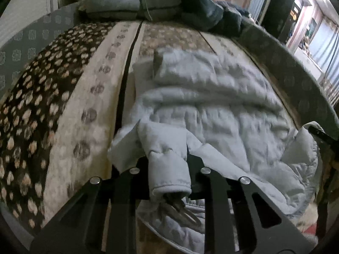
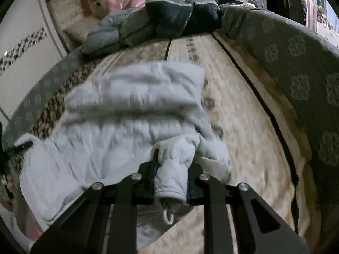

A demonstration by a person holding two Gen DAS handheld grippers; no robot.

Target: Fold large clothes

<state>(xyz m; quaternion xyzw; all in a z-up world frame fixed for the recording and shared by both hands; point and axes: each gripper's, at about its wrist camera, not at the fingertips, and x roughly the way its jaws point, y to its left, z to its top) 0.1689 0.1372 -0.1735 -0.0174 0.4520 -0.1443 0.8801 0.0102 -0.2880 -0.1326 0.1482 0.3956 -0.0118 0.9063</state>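
A pale blue quilted jacket (image 1: pixel 211 110) lies spread on the patterned bed cover (image 1: pixel 70 97), its near edge raised. My left gripper (image 1: pixel 167 158) is shut on a bunched hem corner of the jacket, and the fabric fills the gap between the black fingers. In the right wrist view the same jacket (image 2: pixel 118 110) stretches away to the left. My right gripper (image 2: pixel 173 160) is shut on the jacket's other near corner, with a white cord loop (image 2: pixel 168 217) hanging below the clamped fabric. Both held corners are lifted off the bed.
A heap of grey and dark blue padded clothes (image 1: pixel 161 2) (image 2: pixel 161 19) sits at the far end of the bed. A grey patterned blanket (image 2: pixel 296 67) runs along the right side. A white wall panel (image 2: pixel 23 59) stands to the left.
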